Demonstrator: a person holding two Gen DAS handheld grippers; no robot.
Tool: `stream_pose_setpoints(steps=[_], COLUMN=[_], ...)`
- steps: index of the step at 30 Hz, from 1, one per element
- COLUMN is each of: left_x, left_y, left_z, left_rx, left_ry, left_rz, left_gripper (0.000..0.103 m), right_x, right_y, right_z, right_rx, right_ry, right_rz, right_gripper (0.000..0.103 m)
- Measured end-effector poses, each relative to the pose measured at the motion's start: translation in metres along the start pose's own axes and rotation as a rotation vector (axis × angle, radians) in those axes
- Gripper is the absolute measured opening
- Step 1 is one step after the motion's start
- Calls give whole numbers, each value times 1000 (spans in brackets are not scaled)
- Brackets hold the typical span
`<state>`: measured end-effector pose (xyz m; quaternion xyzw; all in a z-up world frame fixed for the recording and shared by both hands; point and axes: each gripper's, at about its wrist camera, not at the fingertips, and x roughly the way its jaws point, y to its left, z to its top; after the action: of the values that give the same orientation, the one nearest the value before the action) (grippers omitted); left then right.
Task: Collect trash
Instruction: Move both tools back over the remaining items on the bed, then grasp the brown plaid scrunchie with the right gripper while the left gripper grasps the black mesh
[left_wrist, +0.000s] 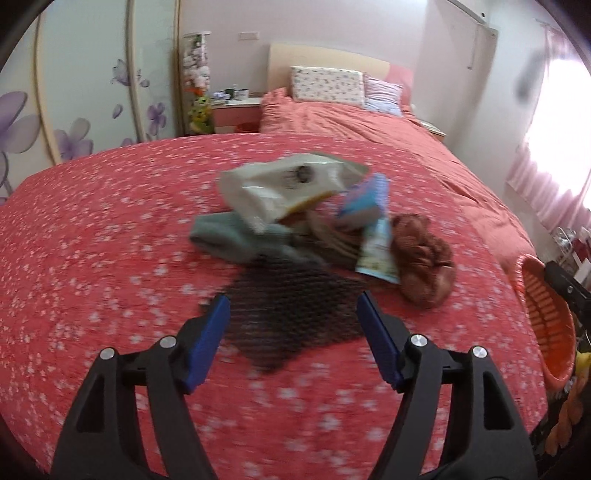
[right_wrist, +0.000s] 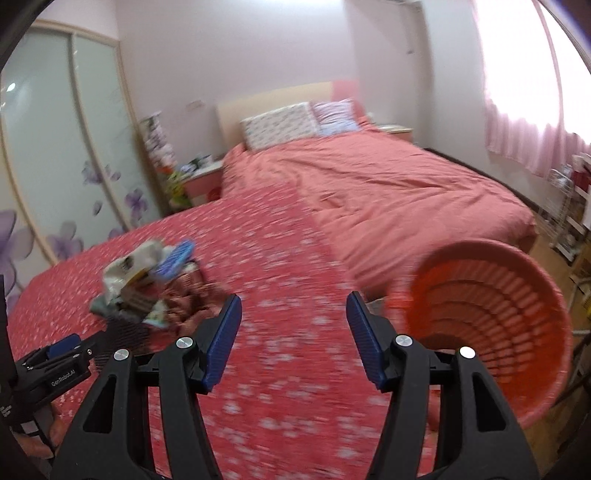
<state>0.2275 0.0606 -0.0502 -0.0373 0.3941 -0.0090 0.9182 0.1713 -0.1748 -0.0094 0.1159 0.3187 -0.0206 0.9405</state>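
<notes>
Left wrist view looks down over a red bedspread with small white flowers (left_wrist: 92, 240), where a heap of trash (left_wrist: 317, 221) lies ahead of the left gripper (left_wrist: 293, 312). That gripper's blue-padded jaws stand wide apart with nothing between the pads; a piece of black mesh netting (left_wrist: 291, 314) lies on the cover below the gap, and the pads do not press on it. Behind the netting sit a crumpled white plastic bag (left_wrist: 280, 184), a grey-green cloth (left_wrist: 225, 236), a blue-and-white wrapper (left_wrist: 367, 199), a pale printed packet (left_wrist: 380, 254) and a brown crumpled wad (left_wrist: 424, 258), all heaped and touching one another; motion blur softens their edges. At the right edge of this view an orange slatted basket (left_wrist: 546, 325) lies tipped on its side near the corner of the bed. In the right wrist view the right gripper (right_wrist: 293, 306) hangs over the same flowered cover, its jaws apart at a middling width and empty. The orange basket (right_wrist: 517, 295) is just to its right, its mouth turned towards the camera, and nothing can be made out inside it. The trash heap (right_wrist: 147, 284) lies well to the left, with the left gripper (right_wrist: 66, 347) low in the left corner, close to the netting. Farther back, two pillows (right_wrist: 280, 123) rest against the headboard.
</notes>
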Motion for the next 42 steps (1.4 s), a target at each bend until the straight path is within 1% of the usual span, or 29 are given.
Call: stream_pose_setpoints(steps=[3,6,10,12,14,16,19,21,24,28,31,35,36,38,40,41,42], left_x=[3,9,17,22,26,31,38,43,46,51,55,59,59,59,57,56,55], left_y=[15,22,28,28,26,24,19,15,9,0,-8,-21,-23,-25,-29,-30,-31], left_z=[0,1,2,3,3,3,4,3,5,7,6,4,4,4,3,2,1], left_rx=[-9,-21,-35,-38,-40,-41,-36,-39,-34,-25,-7,28,22,28,38,44,46], left_ry=[7,20,38,50,62,71,85,101,104,104,96,94,94,92,86,82,80], left_rz=[10,1,-29,-38,-49,-57,-60,-62,-53,-37,-2,67,71,75,70,64,58], left_gripper=[71,71,71,71,71,71,71,71,74,74,77,77,76,71,56,53,45], right_x=[21,38,65,72,80,87,81,75,60,53,52,52,52,52,51,51,50], right_y=[22,36,43,45,48,50,50,48,30,10,4,2,2,2,0,-1,-2], right_z=[0,-2,0,-1,-5,-10,-14,-13,-11,-9,-11,-15,-16,-16,-17,-18,-18], right_rx=[-26,-36,-14,-12,-21,-26,-42,-40,18,52,61,60,60,62,66,69,71], right_ry=[50,92,167,188,221,253,240,222,186,167,175,183,184,188,190,191,192], right_rz=[30,40,47,41,34,39,36,21,-13,-44,-43,-31,-29,-24,-21,-20,-20], right_gripper=[59,53,51,51,46,29,17,13,12,12,12,12,12,12,12,12,12])
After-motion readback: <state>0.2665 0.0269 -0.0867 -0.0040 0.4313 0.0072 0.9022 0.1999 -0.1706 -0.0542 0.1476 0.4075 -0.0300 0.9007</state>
